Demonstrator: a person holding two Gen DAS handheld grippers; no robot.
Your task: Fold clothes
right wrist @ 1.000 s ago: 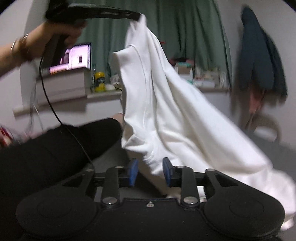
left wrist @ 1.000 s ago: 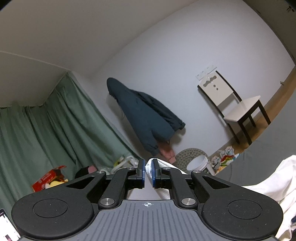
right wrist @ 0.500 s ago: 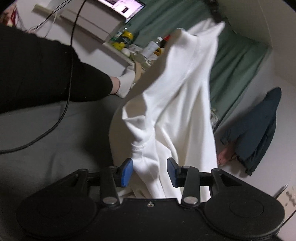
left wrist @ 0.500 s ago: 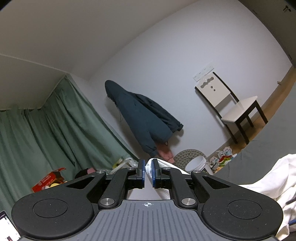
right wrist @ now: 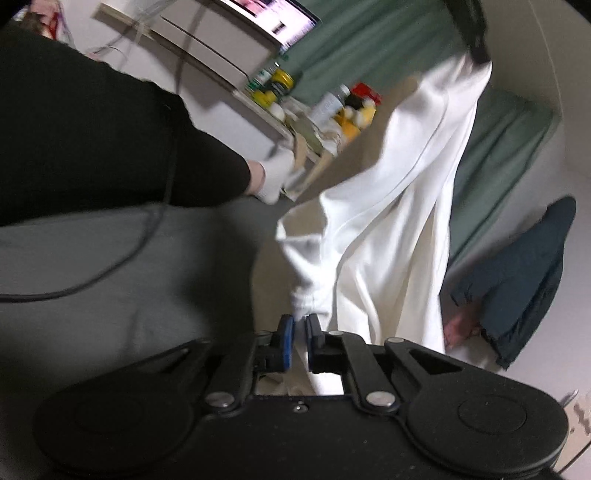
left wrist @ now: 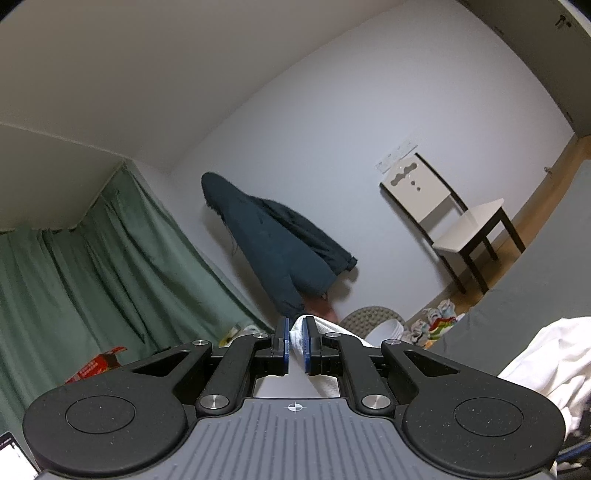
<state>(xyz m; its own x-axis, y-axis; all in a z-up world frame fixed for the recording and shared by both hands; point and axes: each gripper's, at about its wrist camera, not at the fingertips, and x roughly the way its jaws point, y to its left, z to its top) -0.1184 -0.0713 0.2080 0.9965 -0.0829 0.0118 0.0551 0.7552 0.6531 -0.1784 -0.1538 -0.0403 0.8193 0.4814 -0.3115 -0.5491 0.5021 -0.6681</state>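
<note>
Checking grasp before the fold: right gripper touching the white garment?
Touching. Right wrist view: right gripper has its blue pads closed on a bunched edge of the white garment.

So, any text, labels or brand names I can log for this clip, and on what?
None can be read.
Red box by the green curtain: print too small.
Screen on the shelf: content blurred.
Bottles and jars on the ledge: labels blurred.
White garment, pinched by left gripper and right gripper: no print visible.
</note>
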